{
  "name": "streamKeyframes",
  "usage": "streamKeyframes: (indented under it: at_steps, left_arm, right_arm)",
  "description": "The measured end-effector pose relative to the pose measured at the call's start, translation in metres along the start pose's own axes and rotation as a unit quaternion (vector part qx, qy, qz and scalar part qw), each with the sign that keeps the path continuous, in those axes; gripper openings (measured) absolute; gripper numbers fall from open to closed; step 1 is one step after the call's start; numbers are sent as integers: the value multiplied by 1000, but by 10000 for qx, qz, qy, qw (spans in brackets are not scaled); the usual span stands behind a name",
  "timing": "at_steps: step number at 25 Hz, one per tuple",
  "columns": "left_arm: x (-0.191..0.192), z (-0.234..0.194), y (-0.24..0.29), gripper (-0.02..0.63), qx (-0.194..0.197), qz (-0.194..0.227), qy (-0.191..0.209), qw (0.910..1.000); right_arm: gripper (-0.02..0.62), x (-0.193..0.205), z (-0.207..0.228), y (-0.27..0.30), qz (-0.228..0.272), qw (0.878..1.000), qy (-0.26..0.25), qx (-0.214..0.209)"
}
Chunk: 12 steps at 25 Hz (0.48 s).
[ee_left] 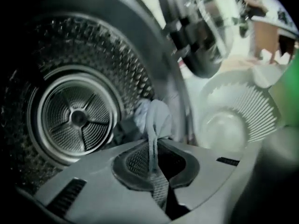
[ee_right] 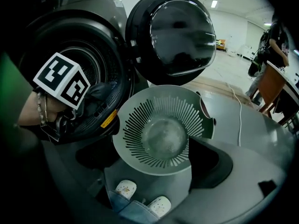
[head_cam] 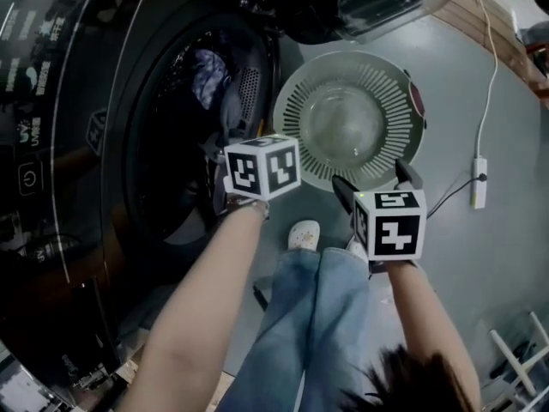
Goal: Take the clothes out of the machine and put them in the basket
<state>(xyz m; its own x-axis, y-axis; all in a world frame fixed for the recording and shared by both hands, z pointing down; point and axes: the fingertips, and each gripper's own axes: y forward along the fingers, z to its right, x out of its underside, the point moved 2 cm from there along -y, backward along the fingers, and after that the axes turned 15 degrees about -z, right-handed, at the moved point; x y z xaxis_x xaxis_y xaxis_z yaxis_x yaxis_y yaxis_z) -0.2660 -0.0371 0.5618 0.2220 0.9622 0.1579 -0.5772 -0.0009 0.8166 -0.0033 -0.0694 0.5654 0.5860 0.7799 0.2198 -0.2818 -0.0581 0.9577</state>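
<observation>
"Pale grey garment [ee_left: 156, 118], soft and limp: your left gripper [ee_left: 156, 181] has its jaws closed on a narrow fold of it, at the mouth of the drum [ee_left: 77, 118]. The rest of the piece hangs bunched just beyond the jaws."

"Is the hold good enough to carry it across?"

"In my judgement it is thin. A pinched strip can slip, so draw it out in one smooth arc and lift the trailing end clear of the door seal before you swing over to the laundry basket [head_cam: 296, 114]."

"And my right gripper [head_cam: 376, 178]?"

"Jaws apart, nothing between them, hovering above the near rim of the basket. Use it to catch any trailing cloth, otherwise hold it clear."

"Anything on surfaces?"

"The drum is perforated metal with a ribbed back plate, and loose weave may snag on it. The basket is round, pale green plastic with a slotted wall and a smooth bowl-shaped floor, and it is empty. It stands on the floor just beside the open washing machine [head_cam: 77, 144], under the round glass door [ee_right: 180, 36]. More clothes remain inside, one of them a bluish piece [head_cam: 206, 75]."
</observation>
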Motion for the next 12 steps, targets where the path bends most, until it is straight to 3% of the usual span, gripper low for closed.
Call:
streamKeyframes:
  at_steps: [4,8,12]
  left_arm:
    - [-21,29,-34,15,559,494,185,9970]
    - [-31,60,-54,15,1287,767,289,9883]
    - [-42,99,-84,15,2602,1039,188,9598]
  right_arm:
    - [517,4,18,-15,59,9997,200,95]
    - [517,10,38,-28,115,9991,362,200]
    - [517,18,59,-36,124,9981,531,300]
